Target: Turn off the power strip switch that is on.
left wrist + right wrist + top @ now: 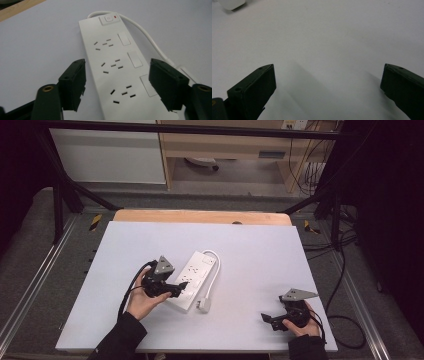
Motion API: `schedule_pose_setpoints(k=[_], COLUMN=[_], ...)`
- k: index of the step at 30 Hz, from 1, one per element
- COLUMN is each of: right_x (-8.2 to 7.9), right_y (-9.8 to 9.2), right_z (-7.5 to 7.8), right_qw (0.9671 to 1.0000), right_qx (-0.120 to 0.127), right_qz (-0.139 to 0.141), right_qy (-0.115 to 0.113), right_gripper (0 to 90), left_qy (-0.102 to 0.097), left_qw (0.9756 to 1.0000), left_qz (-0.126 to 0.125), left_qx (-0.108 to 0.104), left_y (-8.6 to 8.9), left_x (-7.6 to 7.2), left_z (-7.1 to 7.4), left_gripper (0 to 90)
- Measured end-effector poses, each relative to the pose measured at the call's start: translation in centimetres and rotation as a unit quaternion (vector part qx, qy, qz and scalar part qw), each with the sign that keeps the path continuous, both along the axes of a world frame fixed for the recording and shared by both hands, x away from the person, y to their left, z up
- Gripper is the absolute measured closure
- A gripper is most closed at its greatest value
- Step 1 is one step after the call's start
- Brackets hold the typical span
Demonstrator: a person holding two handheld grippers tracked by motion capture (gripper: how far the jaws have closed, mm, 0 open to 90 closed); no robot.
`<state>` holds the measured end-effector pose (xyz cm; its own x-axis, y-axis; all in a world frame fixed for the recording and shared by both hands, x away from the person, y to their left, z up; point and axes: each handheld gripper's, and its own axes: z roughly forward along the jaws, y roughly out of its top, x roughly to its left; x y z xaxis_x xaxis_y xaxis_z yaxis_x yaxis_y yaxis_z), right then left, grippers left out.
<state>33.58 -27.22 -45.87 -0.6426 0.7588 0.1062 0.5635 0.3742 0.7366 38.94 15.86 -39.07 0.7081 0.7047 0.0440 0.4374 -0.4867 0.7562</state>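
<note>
A white power strip [192, 279] lies slantwise at the middle of the white table, with three socket groups and a switch [108, 18] at its far end. Its white cable [216, 270] loops round the right side to a plug [204, 305] lying by the near end. My left gripper [181, 289] is open at the strip's near end. In the left gripper view its jaws stand wide on either side of the strip [117, 67], above the nearest sockets. My right gripper [268, 320] rests open at the table's near right, with bare table between its jaws [328, 85].
The white table top [250, 255] has a wooden strip [200, 216] along its far edge. A black frame [60, 185] stands around the table, and cables [340, 270] trail over the floor at the right. A corner of the plug [230, 3] shows at the right gripper view's top left.
</note>
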Motion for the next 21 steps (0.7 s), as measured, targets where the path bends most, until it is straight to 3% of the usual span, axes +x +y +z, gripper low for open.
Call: schedule_pose_setpoints(k=[10, 21], right_x=[0.0, 0.0], right_y=[0.0, 0.0], right_z=[0.0, 0.0], right_qw=[1.0000, 1.0000], right_qx=[0.000, -0.003], right_qz=[0.000, -0.001], right_qy=[-0.002, -0.001], right_gripper=[0.7, 0.7], left_qy=[0.001, 0.004], left_qw=[0.9998, 0.9994], left_qz=[0.016, 0.035], left_qx=[0.009, 0.005], left_y=[2.3, 5.1], left_x=[-1.3, -2.5], left_z=[-0.5, -1.8], left_gripper=[9.2, 4.8])
